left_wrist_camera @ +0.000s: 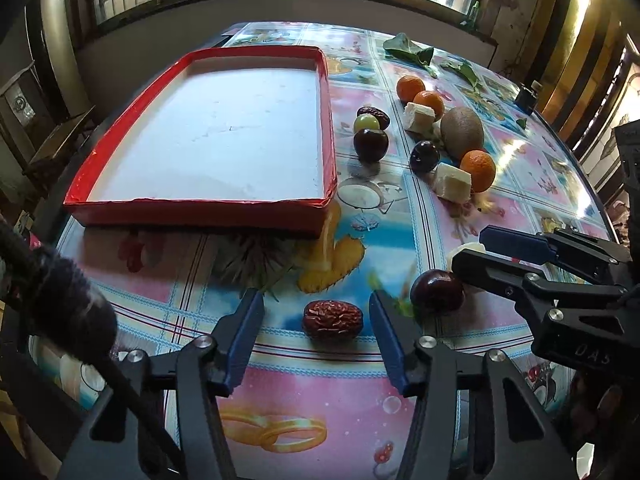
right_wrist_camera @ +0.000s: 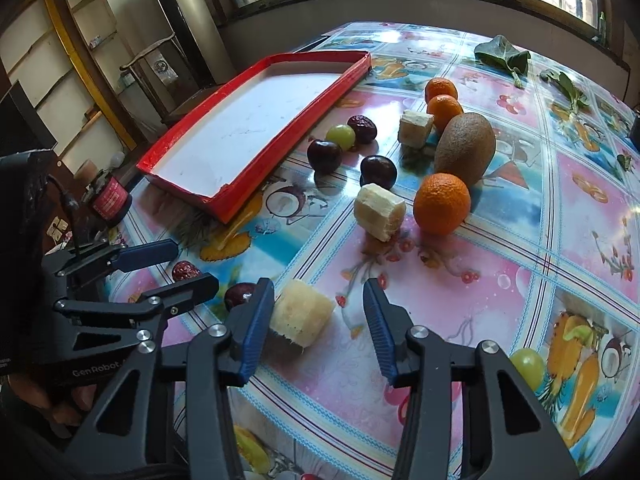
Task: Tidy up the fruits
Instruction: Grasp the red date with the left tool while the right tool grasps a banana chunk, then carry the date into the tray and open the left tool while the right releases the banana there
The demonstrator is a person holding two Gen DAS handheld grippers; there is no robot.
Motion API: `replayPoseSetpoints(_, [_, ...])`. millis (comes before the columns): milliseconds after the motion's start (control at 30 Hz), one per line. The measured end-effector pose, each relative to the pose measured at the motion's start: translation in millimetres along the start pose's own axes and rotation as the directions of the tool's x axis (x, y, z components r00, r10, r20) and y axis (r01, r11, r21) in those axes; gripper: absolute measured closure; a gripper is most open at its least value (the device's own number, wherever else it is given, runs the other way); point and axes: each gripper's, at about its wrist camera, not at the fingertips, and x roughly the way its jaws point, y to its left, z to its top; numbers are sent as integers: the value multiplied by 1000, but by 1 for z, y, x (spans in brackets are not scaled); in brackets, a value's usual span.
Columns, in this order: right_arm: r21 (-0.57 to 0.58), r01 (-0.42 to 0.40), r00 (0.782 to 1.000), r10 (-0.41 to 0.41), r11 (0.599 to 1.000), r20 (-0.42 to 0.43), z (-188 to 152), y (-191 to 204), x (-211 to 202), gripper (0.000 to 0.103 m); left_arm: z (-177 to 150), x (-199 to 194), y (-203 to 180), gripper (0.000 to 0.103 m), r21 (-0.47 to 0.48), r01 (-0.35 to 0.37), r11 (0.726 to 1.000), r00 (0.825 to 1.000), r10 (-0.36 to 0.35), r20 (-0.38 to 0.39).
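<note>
Left gripper [left_wrist_camera: 316,320] straddles a wrinkled red date [left_wrist_camera: 333,319] on the tablecloth [left_wrist_camera: 520,184], jaws apart, pads clear of it. Right gripper [right_wrist_camera: 319,314] part open around a pale fruit chunk [right_wrist_camera: 301,317]; left pad touches, right pad clear. Red tray [left_wrist_camera: 200,208] sits empty, other fruit just beside it.

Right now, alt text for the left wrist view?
The left gripper brackets a wrinkled red date on a fruit-print tablecloth, its blue pads clear of it. To the right, the right gripper reaches in beside a dark cherry. Behind lie an empty red-rimmed tray, oranges, a kiwi and more fruit.
</note>
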Motion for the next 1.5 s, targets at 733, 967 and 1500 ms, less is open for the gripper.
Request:
replayPoseSetpoints(733, [76,-60,997,57,995,45,-10,-23,-28,71,3,-19,-1,74,-11,-9,1000,999,10,34])
replayPoseSetpoints(967, [66,-53,995,47,996,93,2,-18,-42,71,8,-34,9,74,-28,-45,999,997,47,68])
replayPoseSetpoints(1500, [-3,-145,981,144,989,133,44,27,-29,71,30,-43,45,74,-99,-140,985,983,150,102])
